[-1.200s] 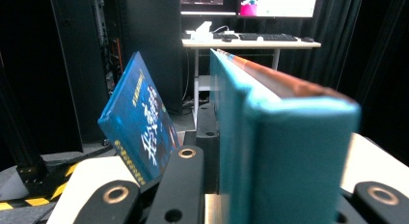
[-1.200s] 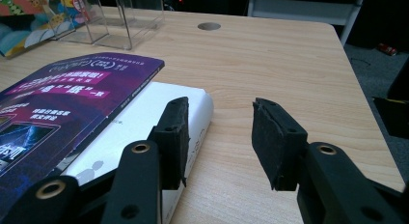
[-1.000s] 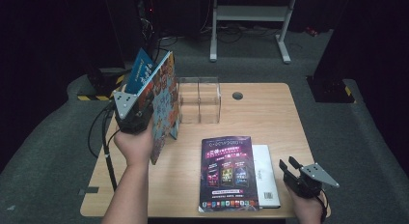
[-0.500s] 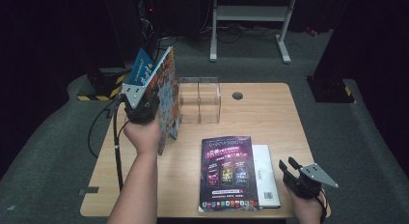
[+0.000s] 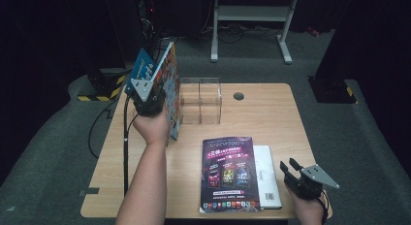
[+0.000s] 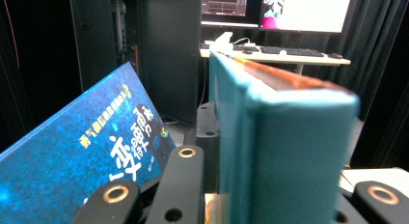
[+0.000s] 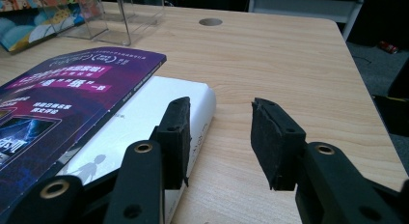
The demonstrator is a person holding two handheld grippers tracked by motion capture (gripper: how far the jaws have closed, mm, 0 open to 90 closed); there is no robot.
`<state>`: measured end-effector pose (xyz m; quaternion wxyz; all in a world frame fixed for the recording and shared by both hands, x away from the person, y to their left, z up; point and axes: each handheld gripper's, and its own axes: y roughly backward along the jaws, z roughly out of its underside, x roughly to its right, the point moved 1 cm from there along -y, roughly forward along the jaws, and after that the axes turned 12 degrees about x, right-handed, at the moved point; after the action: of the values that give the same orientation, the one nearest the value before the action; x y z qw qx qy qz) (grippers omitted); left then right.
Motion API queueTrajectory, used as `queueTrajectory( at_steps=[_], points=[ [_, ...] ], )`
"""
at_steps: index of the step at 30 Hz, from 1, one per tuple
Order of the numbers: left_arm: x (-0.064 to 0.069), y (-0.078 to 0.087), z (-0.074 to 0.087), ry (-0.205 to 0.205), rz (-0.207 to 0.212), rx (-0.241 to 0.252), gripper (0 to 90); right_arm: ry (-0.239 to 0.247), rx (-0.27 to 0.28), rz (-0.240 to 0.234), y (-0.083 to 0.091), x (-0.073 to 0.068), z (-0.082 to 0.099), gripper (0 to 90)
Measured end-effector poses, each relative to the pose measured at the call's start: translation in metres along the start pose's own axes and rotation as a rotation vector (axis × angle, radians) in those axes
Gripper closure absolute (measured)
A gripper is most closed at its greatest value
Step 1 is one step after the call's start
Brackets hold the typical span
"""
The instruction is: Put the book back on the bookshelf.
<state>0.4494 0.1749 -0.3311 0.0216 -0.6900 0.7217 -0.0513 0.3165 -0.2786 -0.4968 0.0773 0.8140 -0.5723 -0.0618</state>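
Clear rack (image 5: pixel 199 101) stands empty; left gripper (image 5: pixel 148 96) grips a book (image 5: pixel 170 91) beside it, right gripper (image 5: pixel 295 174) idles agape, two books (image 5: pixel 228 171) left.

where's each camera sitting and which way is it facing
High view: above the person's side, looking forward and down on the table; both forearms, the left gripper clamping a book, the right gripper.
Left gripper view: rides the left gripper, looking along the teal book toward a desk with monitors; its jaws show.
Right gripper view: rides the right gripper, looking low across the table; open jaws show.
Shared: high and right gripper views both show the purple magazine and clear box.
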Motion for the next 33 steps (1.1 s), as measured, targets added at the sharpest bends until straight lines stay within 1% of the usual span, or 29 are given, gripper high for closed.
queueTrajectory(
  at_steps=[4, 7, 9, 16, 19, 24, 25, 26, 27, 31, 33],
  points=[
    [0.001, -0.003, 0.003, 0.001, -0.007, 0.013, 81.2, 0.0, -0.003, 0.005, 0.001, -0.001, 0.001, 58.8],
    [0.0, -0.004, 0.006, 0.005, -0.012, 0.021, 81.2, 0.01, -0.006, 0.008, 0.0, -0.002, 0.002, 58.9],
    [0.0, -0.004, 0.01, 0.015, -0.018, 0.03, 81.2, 0.013, -0.007, 0.007, 0.001, -0.003, 0.002, 59.0],
    [0.003, -0.002, 0.018, 0.016, -0.022, 0.046, 81.1, 0.02, -0.006, 0.005, 0.002, -0.004, 0.002, 59.0],
    [0.003, 0.0, 0.022, 0.022, -0.025, 0.052, 81.1, 0.018, -0.007, 0.003, 0.002, -0.004, 0.002, 59.1],
    [0.001, 0.003, 0.028, 0.049, -0.031, 0.064, 80.9, 0.024, -0.008, 0.0, 0.002, -0.005, 0.002, 59.3],
    [-0.002, 0.005, 0.031, 0.07, -0.035, 0.066, 80.9, 0.024, -0.006, 0.0, 0.002, -0.006, 0.002, 59.3],
    [-0.002, 0.005, 0.031, 0.07, -0.035, 0.066, 80.9, 0.024, -0.006, 0.0, 0.002, -0.006, 0.002, 59.3],
    [-0.005, 0.007, 0.034, 0.089, -0.04, 0.069, 80.9, 0.027, -0.007, -0.001, 0.002, -0.006, 0.002, 59.3],
    [-0.007, 0.009, 0.039, 0.097, -0.034, 0.062, 80.8, 0.028, -0.009, -0.002, 0.002, -0.006, 0.002, 59.3],
    [-0.007, 0.011, 0.042, 0.093, -0.02, 0.048, 80.6, 0.03, -0.008, -0.001, 0.002, -0.006, 0.002, 59.3]
  ],
)
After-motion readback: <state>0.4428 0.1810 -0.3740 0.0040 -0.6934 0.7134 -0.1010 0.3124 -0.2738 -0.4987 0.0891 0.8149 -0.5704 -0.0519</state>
